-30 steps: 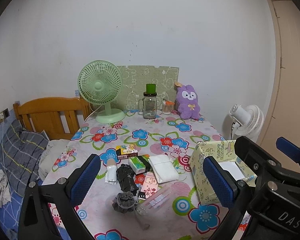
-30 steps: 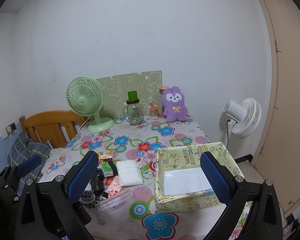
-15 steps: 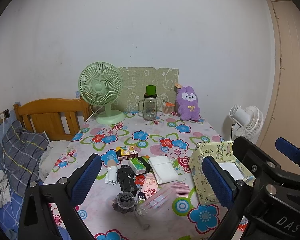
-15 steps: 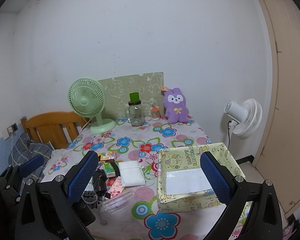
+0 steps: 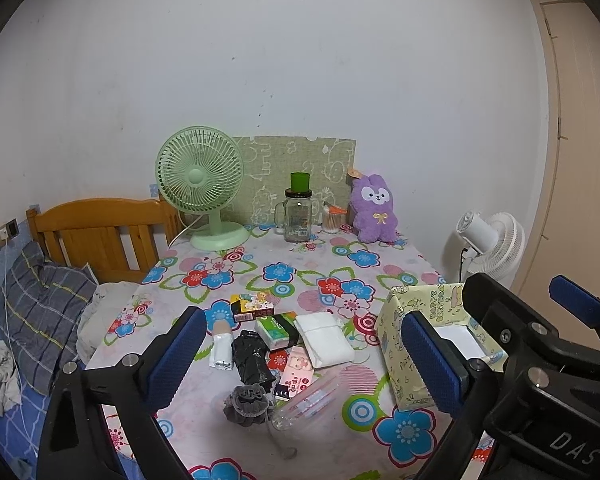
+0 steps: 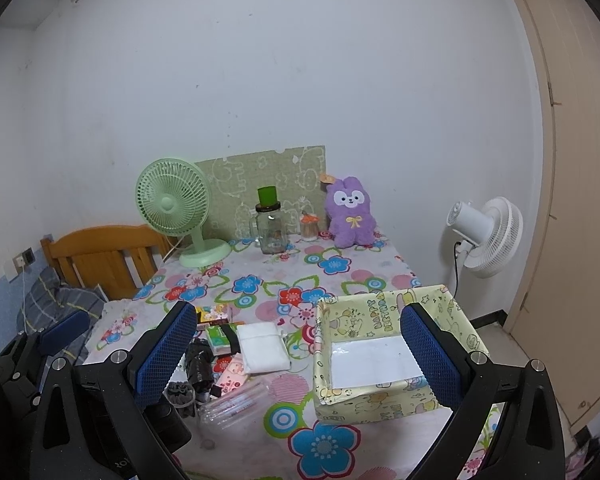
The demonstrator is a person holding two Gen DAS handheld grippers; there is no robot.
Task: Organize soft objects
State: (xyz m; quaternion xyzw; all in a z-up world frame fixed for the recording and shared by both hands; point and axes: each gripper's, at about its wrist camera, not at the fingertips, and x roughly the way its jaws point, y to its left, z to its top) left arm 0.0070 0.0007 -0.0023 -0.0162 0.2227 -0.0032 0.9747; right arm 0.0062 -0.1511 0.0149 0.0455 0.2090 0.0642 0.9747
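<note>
A pile of small items lies on the flowered table [image 5: 300, 276] near its front: a white soft pack [image 5: 326, 338], a green tissue pack [image 5: 278, 330], a black folded cloth [image 5: 252, 356], a grey scrunchie [image 5: 248, 400], a pink pouch [image 5: 296, 376] and a clear bag [image 5: 312, 398]. A yellow paper-wrapped box [image 6: 388, 356] stands open at the front right. My left gripper [image 5: 304, 364] is open and empty above the pile. My right gripper [image 6: 300, 356] is open and empty, held above the table between the pile [image 6: 228, 356] and the box.
At the back of the table stand a green fan [image 5: 204, 184], a glass jar with a green cup [image 5: 298, 216], a small toothpick jar [image 5: 332, 220] and a purple plush rabbit [image 5: 374, 208]. A wooden headboard [image 5: 96, 232] and bedding are left, a white floor fan [image 5: 488, 240] right.
Both grippers have tilted or drawn back slightly, so the table sits a little lower in both views. Nothing on the table has moved.
</note>
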